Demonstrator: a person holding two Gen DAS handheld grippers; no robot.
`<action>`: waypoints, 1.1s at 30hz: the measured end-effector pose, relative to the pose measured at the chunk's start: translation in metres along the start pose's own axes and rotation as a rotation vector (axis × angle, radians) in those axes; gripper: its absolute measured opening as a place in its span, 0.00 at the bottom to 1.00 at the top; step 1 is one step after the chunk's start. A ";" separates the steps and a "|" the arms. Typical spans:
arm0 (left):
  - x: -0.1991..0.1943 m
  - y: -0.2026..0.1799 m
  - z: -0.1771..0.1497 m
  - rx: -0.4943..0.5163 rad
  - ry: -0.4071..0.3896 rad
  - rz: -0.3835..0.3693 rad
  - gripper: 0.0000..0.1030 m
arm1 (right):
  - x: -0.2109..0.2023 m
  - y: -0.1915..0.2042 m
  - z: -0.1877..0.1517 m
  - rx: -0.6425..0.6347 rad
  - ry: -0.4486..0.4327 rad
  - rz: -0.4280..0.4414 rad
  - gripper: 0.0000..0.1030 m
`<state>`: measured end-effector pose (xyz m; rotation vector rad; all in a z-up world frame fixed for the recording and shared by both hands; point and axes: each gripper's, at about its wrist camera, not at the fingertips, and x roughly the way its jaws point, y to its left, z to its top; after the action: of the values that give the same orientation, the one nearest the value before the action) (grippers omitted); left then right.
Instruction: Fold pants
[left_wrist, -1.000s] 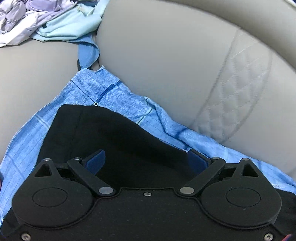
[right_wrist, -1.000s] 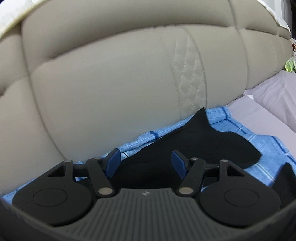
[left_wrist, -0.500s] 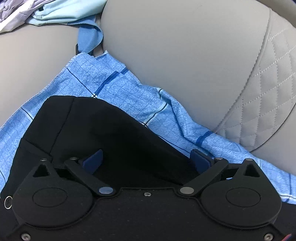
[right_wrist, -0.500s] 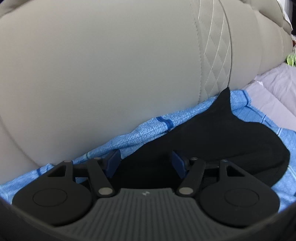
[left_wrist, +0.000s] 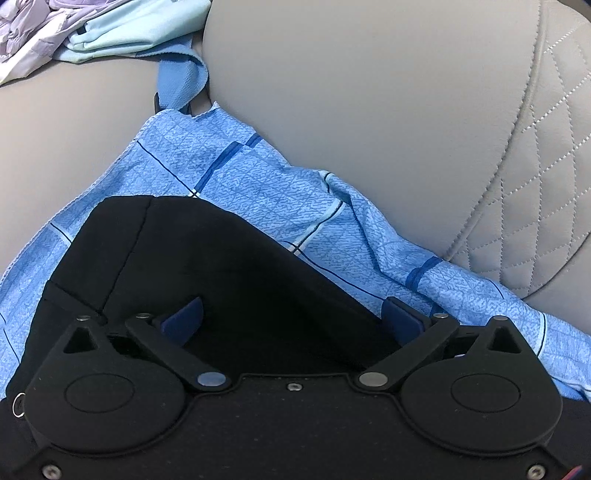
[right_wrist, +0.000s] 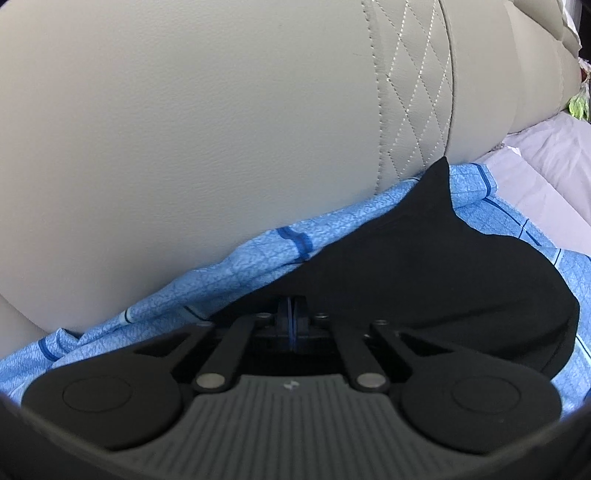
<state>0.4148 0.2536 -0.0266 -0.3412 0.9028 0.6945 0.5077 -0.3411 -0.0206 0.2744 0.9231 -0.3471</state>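
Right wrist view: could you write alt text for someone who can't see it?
The right gripper, fingers pressed together, pinches the edge of black pants lying on a blue checked cloth. Behind them rises a beige padded headboard with a strip of diamond stitching.

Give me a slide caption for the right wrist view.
Right gripper, jaws shut at the edge of black pants on a blue checked cloth, beside a beige headboard.
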 end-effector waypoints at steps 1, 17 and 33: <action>0.000 0.000 0.002 -0.007 0.008 0.002 1.00 | 0.000 -0.001 0.001 -0.005 0.009 0.000 0.02; 0.010 -0.004 0.014 -0.022 0.078 0.044 1.00 | -0.003 0.000 0.006 -0.083 0.056 0.008 0.02; 0.022 -0.010 0.028 -0.041 0.153 0.103 1.00 | -0.014 -0.017 0.003 -0.176 0.088 0.039 0.02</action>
<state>0.4470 0.2703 -0.0280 -0.3907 1.0582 0.7908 0.4953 -0.3556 -0.0093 0.1469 1.0274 -0.2174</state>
